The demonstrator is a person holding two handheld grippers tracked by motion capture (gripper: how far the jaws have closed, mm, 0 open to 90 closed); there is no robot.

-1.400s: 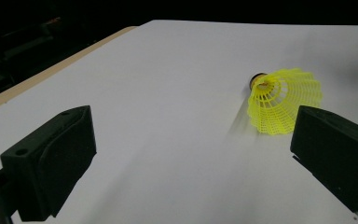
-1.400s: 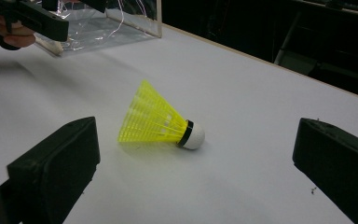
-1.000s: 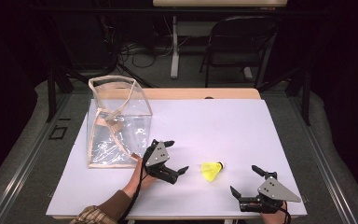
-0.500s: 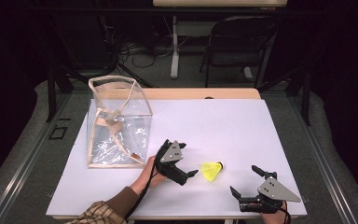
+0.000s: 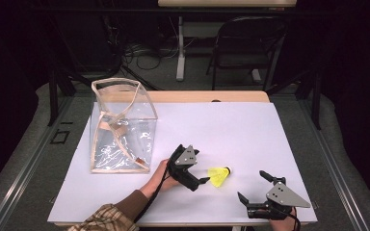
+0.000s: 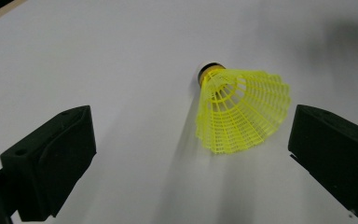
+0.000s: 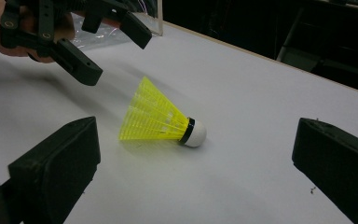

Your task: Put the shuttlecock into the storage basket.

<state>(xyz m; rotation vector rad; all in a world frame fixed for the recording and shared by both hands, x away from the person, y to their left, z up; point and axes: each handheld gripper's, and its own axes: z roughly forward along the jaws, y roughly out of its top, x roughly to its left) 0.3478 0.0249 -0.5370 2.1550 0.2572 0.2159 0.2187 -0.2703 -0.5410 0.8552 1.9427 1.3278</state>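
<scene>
A yellow plastic shuttlecock (image 5: 220, 175) with a white cork lies on its side on the white table (image 5: 221, 130). My left gripper (image 5: 200, 167) is open just left of it, skirt end facing the jaws. In the left gripper view the shuttlecock (image 6: 240, 112) lies ahead, between the spread jaws and nearer the right one, untouched; left gripper (image 6: 193, 135). My right gripper (image 5: 252, 186) is open near the front right edge, a short way from the shuttlecock (image 7: 161, 119). In the right gripper view my right gripper (image 7: 198, 156) faces it, with the left gripper (image 7: 116, 56) beyond.
A clear plastic bag (image 5: 120, 125) with tan trim stands upright at the table's left. A dark folding chair (image 5: 245, 43) and cables are on the floor beyond the far edge. The table's front edge runs close under the right gripper.
My left gripper has moved right across the table, up to the shuttlecock's skirt. The shuttlecock and the right gripper have stayed where they were.
</scene>
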